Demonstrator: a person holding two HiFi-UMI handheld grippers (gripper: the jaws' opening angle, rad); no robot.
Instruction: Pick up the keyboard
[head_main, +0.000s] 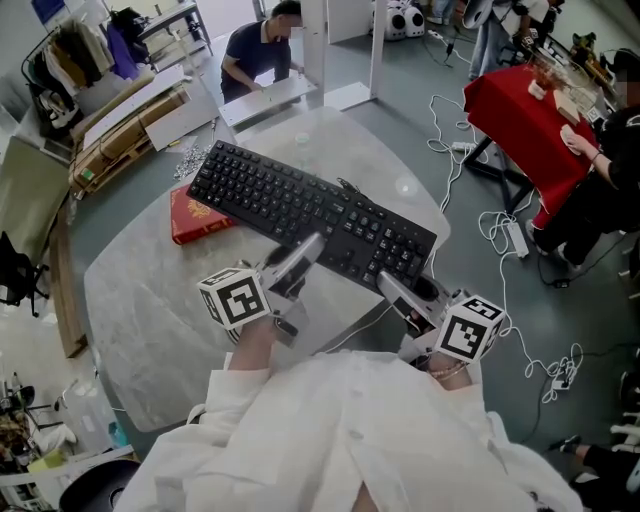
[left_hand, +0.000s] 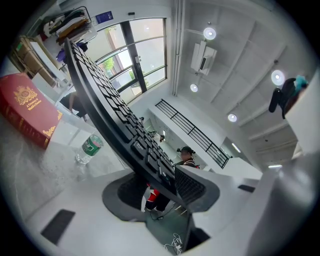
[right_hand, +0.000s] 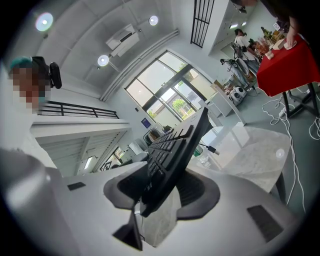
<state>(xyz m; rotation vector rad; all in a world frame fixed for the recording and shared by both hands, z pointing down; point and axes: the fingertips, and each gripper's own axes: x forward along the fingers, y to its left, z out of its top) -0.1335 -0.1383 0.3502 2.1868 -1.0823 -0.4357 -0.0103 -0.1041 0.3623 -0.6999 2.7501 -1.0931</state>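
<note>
The black keyboard (head_main: 300, 205) lies slanted over the round marble table (head_main: 150, 310), its far left end above a red book (head_main: 190, 215). My left gripper (head_main: 305, 250) is shut on the keyboard's near edge around the middle. My right gripper (head_main: 390, 285) is shut on the near edge at the right end. In the left gripper view the keyboard (left_hand: 115, 120) runs away from the left gripper (left_hand: 160, 185), clear of the tabletop, with both dark pads against it. In the right gripper view the keyboard (right_hand: 175, 150) sits clamped in the right gripper (right_hand: 160, 192) the same way.
The red book (left_hand: 27, 110) and a clear bottle (left_hand: 89, 147) rest on the table beyond the keyboard. A red-covered table (head_main: 520, 110) with a seated person (head_main: 610, 170) stands at the right, white cables (head_main: 500, 230) lie on the floor, and another person (head_main: 258, 50) bends over at the back.
</note>
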